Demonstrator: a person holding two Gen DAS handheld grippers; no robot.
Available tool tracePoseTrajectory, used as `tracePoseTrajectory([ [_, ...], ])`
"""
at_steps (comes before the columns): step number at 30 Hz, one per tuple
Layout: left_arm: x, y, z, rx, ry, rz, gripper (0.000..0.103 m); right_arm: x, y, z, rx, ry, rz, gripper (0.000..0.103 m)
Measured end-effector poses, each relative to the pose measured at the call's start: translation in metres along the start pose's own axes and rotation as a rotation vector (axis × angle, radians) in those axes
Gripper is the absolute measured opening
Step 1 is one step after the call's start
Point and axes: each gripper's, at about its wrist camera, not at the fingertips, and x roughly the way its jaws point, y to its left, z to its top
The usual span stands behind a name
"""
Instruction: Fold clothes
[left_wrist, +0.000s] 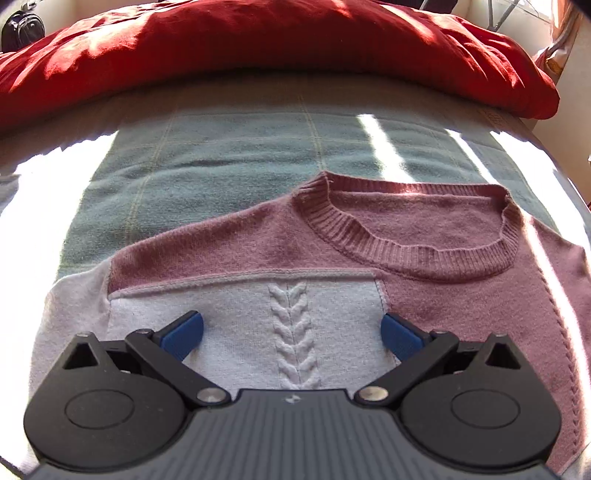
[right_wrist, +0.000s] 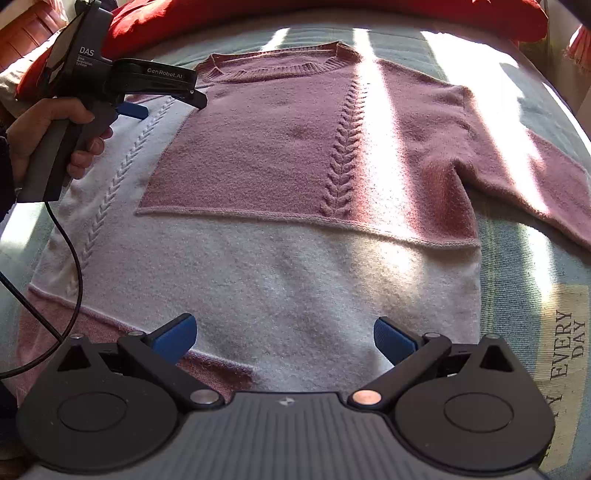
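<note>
Sweater (right_wrist: 295, 155) flat on blanket (right_wrist: 524, 258), collar at 12 o'clock. Left gripper (left_wrist: 291, 332) and right gripper (right_wrist: 284, 338) both spread apart, holding nothing, above white knit.

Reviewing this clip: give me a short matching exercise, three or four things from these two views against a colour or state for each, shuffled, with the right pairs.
Things:
1. sweater
2. duvet
3. left gripper
4. blanket

Colour or state:
A. red, bunched at the far edge of the bed
B. pink and white, spread flat
C. grey-green with thin check lines, under the sweater
D. open, above a white cable-knit panel

Pairs: 1-B, 2-A, 3-D, 4-C
</note>
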Motion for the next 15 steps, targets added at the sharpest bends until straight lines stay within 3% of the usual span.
tracePoseTrajectory([
  [3,-0.004,0.026,0.019,-0.058,-0.018,-0.020,0.101,0.003,0.004,0.013,0.031,0.002,0.012,0.103],
  [6,-0.015,0.047,0.023,-0.079,-0.016,-0.090,0.102,0.001,0.011,0.025,0.041,-0.010,0.022,0.103],
  [11,-0.006,0.069,0.019,-0.064,0.045,-0.126,0.102,0.003,0.019,0.044,0.059,-0.027,0.044,0.103],
  [15,0.006,0.070,0.025,-0.039,0.040,-0.120,0.102,0.010,0.024,0.054,0.083,-0.022,0.042,0.103],
])
